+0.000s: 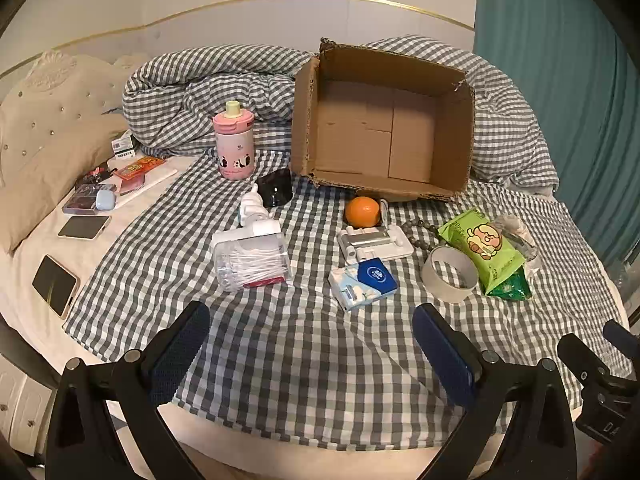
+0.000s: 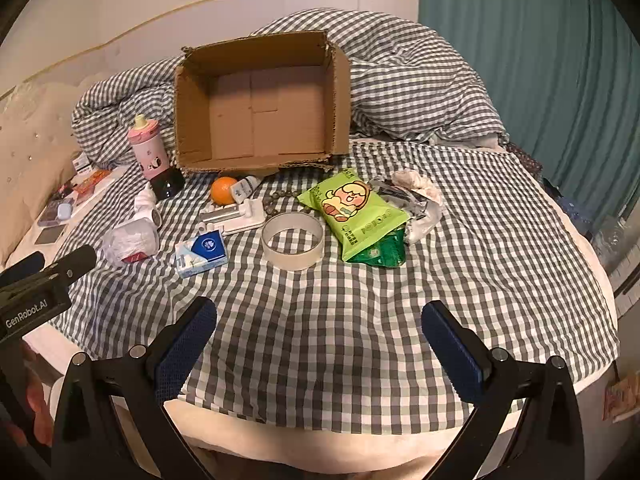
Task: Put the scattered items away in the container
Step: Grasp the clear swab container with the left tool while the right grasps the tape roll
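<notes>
An empty cardboard box (image 1: 384, 128) (image 2: 260, 108) lies tipped toward me at the back of the checked bed cover. Scattered in front of it are a pink bottle (image 1: 234, 144) (image 2: 147, 148), an orange (image 1: 362, 211) (image 2: 224, 190), a cotton-swab box (image 1: 250, 262) (image 2: 130, 240), a blue tissue pack (image 1: 362, 282) (image 2: 202, 254), a tape roll (image 1: 450, 274) (image 2: 292, 240), a green wipes pack (image 1: 486, 254) (image 2: 356, 214) and a white holder (image 1: 374, 242) (image 2: 234, 218). My left gripper (image 1: 312, 344) and right gripper (image 2: 320, 340) are open, empty, near the front edge.
Two phones (image 1: 54, 284), an earbud case (image 1: 106, 200) and small packets lie on the bare sheet at left by the headboard. A bunched checked duvet (image 1: 208, 88) sits behind the box. A teal curtain (image 2: 540, 60) hangs at right. A black bowl (image 1: 274, 188) and beads (image 1: 416, 228) lie mid-bed.
</notes>
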`<state>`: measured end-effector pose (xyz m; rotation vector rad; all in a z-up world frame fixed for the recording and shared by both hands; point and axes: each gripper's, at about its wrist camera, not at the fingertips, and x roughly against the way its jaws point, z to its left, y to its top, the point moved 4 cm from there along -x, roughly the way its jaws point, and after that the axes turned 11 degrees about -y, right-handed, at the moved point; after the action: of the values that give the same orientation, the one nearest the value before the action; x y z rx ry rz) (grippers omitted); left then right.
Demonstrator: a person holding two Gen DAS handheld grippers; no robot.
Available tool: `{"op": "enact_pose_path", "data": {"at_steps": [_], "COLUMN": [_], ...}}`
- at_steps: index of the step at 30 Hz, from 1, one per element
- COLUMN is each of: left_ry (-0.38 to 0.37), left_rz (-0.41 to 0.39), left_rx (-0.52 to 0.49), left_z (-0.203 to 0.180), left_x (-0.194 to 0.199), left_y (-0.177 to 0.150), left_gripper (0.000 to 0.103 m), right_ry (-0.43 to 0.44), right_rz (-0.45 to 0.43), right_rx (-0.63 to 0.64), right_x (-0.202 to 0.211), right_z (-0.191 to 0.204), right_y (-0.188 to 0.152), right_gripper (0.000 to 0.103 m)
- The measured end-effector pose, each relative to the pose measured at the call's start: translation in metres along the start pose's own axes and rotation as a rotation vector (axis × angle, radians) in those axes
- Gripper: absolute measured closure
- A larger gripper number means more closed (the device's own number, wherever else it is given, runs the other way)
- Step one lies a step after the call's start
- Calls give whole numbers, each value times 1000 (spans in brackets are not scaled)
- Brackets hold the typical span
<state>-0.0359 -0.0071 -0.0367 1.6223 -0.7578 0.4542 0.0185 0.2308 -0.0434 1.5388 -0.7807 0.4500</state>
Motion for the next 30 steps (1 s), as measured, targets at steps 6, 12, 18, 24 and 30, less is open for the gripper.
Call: {"op": "enact_pose_path", "data": {"at_steps": [6,12,18,24,30], "left_ry": [21,34,62,101,122], "left_rz": [-5,2,36,120,178], "left_rx": [-10,47,76,108,152], "left_z": [15,41,59,74,92], "left_x": [-10,-24,-54,-108,-148], "left_y": [2,2,7,10,11], "left_gripper": [0,0,0,0,0], "right_ry": [16,16,5,2,-10], "right_rz": [13,40,69,116,168], "right_rx": [0,-9,-12,6,12], "right_x": [-10,-28,-44,-67,-96], "right_z": [2,-2,-5,0,0], "right_y": [-1,-2,0,-2,-4], "right_gripper": [0,0,0,0,0]}}
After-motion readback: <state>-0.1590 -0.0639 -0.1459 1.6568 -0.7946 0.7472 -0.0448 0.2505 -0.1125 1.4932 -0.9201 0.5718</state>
